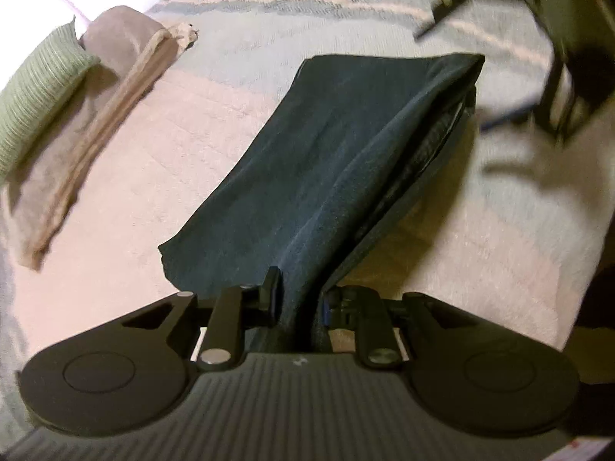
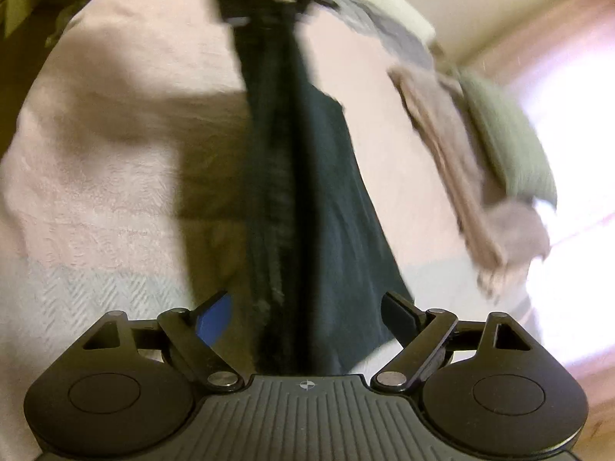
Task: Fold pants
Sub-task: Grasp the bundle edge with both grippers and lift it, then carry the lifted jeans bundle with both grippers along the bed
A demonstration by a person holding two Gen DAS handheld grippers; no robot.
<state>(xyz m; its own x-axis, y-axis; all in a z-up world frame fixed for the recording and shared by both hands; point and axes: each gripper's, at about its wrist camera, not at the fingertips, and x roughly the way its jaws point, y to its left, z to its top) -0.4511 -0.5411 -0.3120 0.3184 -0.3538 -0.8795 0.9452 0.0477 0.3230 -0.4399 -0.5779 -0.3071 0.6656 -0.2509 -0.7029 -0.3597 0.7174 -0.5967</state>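
Left tool (image 1: 300, 299) pinching edge of dark pants (image 1: 326, 161) above bed (image 1: 161, 153). Right tool (image 2: 307, 319) spread, pants between fingers.

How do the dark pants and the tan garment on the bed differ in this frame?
The dark pants are navy; the tan garment is beige. The pants are pinched in the left gripper, one end lifted; the tan garment lies untouched. The pants lie mid-bed; the tan garment rests beside a green pillow. Both rest on the bedspread.
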